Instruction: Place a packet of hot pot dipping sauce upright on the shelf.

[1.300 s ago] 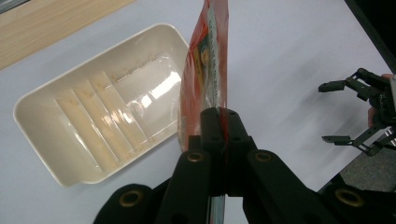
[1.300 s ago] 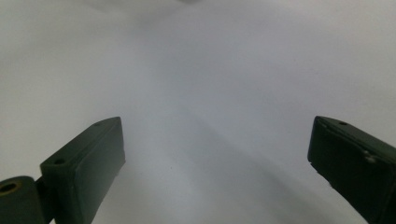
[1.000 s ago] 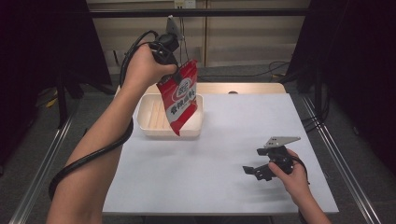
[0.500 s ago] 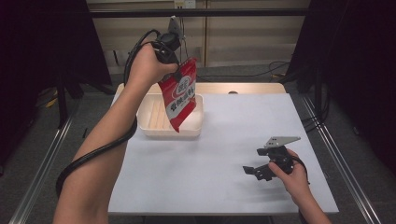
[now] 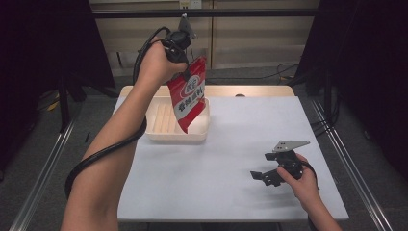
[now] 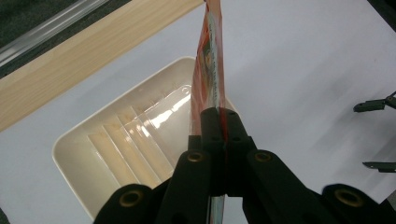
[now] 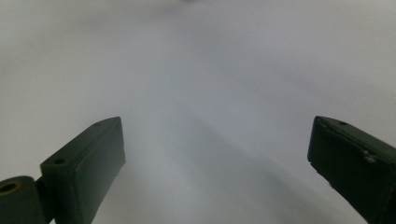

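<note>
A red and white snack bag hangs upright above the cream tray at the table's far left. My left gripper is raised high and shut on the bag's top edge. Seen along the left jaws, the bag stands edge-on over the ribbed tray, and the left gripper pinches it. At the near right, my right gripper rests low over the white table with its jaws open. The right gripper holds nothing, with bare table between its fingers.
The white tabletop has a wooden strip along its far edge. A black cable loops from the left gripper round the forearm. Metal rails run along both sides of the table. Dark curtains stand left and right.
The left hand and the hanging bag have shifted only slightly above the tray. The right gripper has stayed where it was.
</note>
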### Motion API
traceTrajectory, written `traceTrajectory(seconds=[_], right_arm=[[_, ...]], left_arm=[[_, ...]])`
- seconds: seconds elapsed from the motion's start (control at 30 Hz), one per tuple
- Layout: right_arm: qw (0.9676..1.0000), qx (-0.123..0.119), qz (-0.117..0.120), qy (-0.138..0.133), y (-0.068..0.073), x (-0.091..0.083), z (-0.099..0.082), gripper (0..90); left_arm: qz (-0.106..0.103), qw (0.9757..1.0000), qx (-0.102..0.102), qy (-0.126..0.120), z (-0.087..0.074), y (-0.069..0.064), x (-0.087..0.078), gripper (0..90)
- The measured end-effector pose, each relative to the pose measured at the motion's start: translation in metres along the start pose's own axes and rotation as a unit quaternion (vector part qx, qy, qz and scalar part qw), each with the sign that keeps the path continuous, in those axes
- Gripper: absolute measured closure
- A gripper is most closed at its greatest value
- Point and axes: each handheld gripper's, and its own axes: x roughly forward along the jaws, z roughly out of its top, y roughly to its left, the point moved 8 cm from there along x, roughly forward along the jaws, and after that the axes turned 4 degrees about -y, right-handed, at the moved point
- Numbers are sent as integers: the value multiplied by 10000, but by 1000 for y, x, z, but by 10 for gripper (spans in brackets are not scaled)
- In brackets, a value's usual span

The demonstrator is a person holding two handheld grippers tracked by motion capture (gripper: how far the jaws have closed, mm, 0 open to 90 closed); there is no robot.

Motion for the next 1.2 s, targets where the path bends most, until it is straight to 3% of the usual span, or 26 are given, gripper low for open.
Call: traceTrajectory(seconds=[0.1,0.3,0.53,0.97,1.2], right_arm=[[10000,-54,-43,13,-1,0,0,35],[10000,-32,-10,20,0,1,0,35],[10000,-20,-18,17,-2,1,-1,35],[10000,-12,-11,51,-2,2,-2,36],[10000,-16,5,46,-2,3,-2,35]], left_arm=[[35,10000,-2,-93,2,2,2,900],[72,10000,42,-17,4,7,6,900],[123,9999,38,-95,6,11,11,900],[122,9994,312,-47,5,17,23,900],[122,9994,298,-119,4,20,27,900]])
